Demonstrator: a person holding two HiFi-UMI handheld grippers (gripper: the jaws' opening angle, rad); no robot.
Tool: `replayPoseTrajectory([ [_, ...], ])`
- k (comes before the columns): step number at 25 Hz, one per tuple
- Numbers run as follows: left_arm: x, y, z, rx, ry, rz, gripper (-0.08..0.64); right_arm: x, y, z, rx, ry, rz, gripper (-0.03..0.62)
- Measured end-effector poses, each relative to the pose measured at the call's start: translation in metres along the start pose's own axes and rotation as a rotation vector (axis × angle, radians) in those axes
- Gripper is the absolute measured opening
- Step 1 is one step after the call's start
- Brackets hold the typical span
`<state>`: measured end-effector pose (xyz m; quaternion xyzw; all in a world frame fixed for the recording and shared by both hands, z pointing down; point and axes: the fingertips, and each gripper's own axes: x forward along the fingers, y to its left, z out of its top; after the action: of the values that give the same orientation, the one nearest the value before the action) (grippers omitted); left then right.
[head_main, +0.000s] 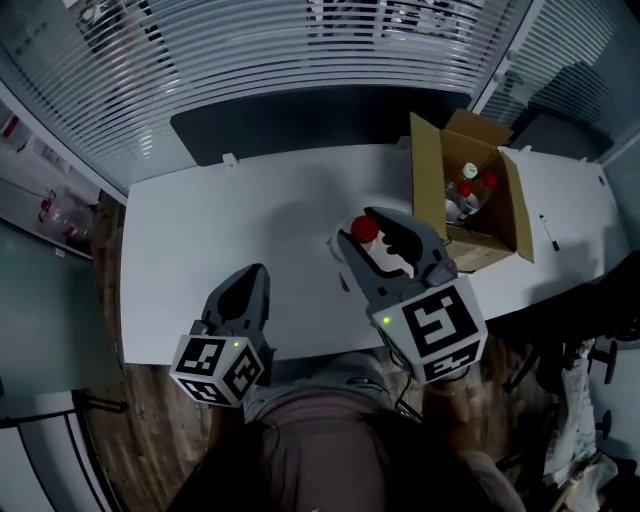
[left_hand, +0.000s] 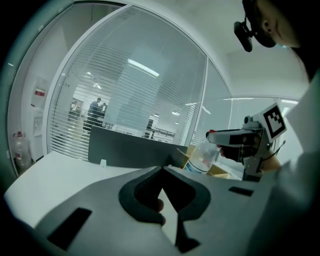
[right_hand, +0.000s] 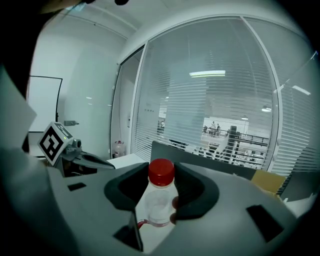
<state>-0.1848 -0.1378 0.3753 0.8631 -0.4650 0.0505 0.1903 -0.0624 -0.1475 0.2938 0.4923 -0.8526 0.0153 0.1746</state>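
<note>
White table (head_main: 250, 230) underneath; glass walls with blinds (head_main: 300, 50) all round the room; dark panel (head_main: 300, 125) along the far edge; brown box (head_main: 425, 180) at the right end, open on top, with small bottles (head_main: 468, 190) inside. In the right gripper (head_main: 372, 240), a clear bottle (right_hand: 159, 200), squeezed at the neck just under its red cap (right_hand: 161, 171); jaws only as wide as that neck. Held over the table, left of the box; cap on top, long way up and down, leaning a little. Left gripper (head_main: 252, 278) near the front edge, pinched together, holding nothing.
</note>
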Motion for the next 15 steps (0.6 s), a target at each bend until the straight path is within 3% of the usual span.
replayPoseTrajectory([
  [15, -0.016, 0.085, 0.007, -0.007, 0.003, 0.041, 0.008, 0.091, 0.066, -0.004, 0.004, 0.040, 0.101, 0.173],
])
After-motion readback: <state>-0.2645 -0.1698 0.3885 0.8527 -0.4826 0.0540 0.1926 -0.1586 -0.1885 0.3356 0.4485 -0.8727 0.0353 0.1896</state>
